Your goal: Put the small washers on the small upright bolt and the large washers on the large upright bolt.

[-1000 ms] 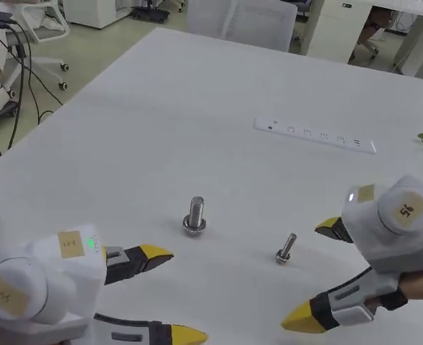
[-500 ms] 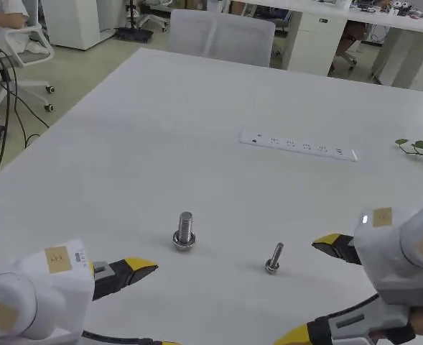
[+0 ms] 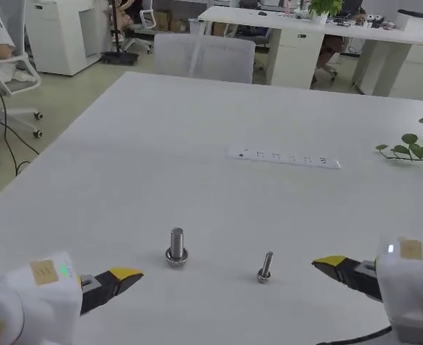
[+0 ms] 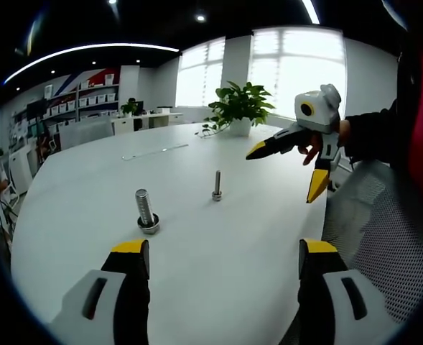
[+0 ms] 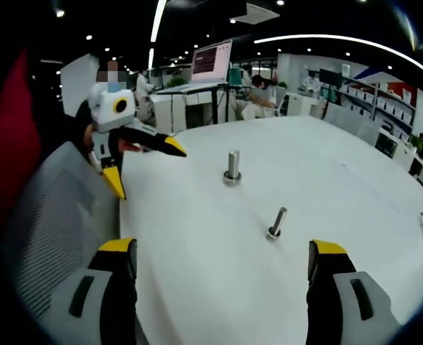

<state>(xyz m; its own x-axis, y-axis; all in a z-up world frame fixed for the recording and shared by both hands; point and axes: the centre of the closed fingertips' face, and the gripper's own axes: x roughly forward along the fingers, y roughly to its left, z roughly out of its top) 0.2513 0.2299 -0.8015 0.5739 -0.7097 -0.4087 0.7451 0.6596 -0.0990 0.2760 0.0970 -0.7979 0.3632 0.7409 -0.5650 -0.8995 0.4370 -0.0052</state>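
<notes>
Both grippers are spread wide and hold nothing: the left gripper [image 4: 224,248] hovers at the near left edge of the white table [image 3: 197,144], and the right gripper [image 5: 222,247] at the near right. Between them stand two bolts, upright and well apart. The large bolt [image 3: 177,248] is to the left and the small bolt [image 3: 266,267] to the right, each with a ring of metal at its foot. How many washers make up either ring is too small to tell. Each gripper has one tan sticker, its writing unreadable. One white power strip [image 3: 283,156] lies farther back on the table, and a leafy sprig [image 3: 411,146] reaches in from the right edge. One grey chair [image 3: 204,57] stands at the far end. Beyond is an open office with desks, ceiling lights, a potted plant [image 4: 240,108] and a lit screen [image 5: 211,60] whose text is too small to read.
</notes>
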